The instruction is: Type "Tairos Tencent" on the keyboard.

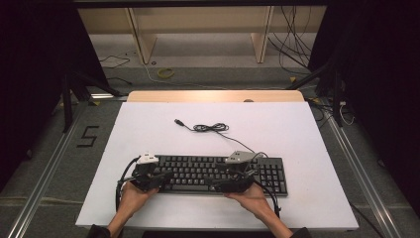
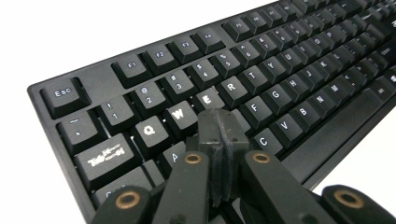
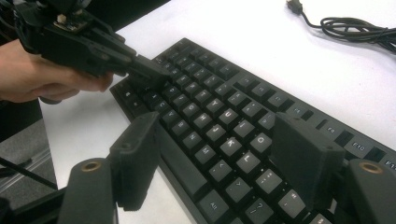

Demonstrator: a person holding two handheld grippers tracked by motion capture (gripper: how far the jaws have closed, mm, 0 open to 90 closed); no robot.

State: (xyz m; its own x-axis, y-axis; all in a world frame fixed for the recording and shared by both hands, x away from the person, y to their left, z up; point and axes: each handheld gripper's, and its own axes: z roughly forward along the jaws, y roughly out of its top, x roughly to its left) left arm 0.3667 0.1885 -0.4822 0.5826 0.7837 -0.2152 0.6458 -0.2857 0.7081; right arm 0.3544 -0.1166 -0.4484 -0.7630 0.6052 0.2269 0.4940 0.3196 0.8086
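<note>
Keyboard (image 1: 218, 174), black and full-sized, lies flat on the white surface (image 1: 307, 139) toward six o'clock in the high view, its long side running from nine to three o'clock. Its cable (image 1: 213, 128) leaves the far edge and trails toward twelve o'clock, gathered in a small loose coil with the plug lying free at about eleven o'clock of the coil.

Left tongs (image 2: 219, 128), held in the person's left hand (image 1: 130, 193), come down over the keyboard's nine o'clock end. In the left gripper view the two black jaws are pressed together with nothing between them, their joined tip sitting over the keys just below W and E, between A and C; whether the tip presses a key cannot be told.

Right tongs (image 3: 219, 154), held in the right hand (image 1: 250, 196), hover over the keyboard toward its three o'clock half. In the right gripper view the jaws stand wide apart, one at eight o'clock above the keyboard's near edge and one at four o'clock above the upper key rows, with the letter keys showing between them and no key gripped. The same view shows the left tongs farther off at ten o'clock, tip down on the keys.

Beyond the surface, at twelve o'clock in the high view, a pale wooden frame (image 1: 198, 29) stands on the floor among loose wires (image 1: 292, 44).
</note>
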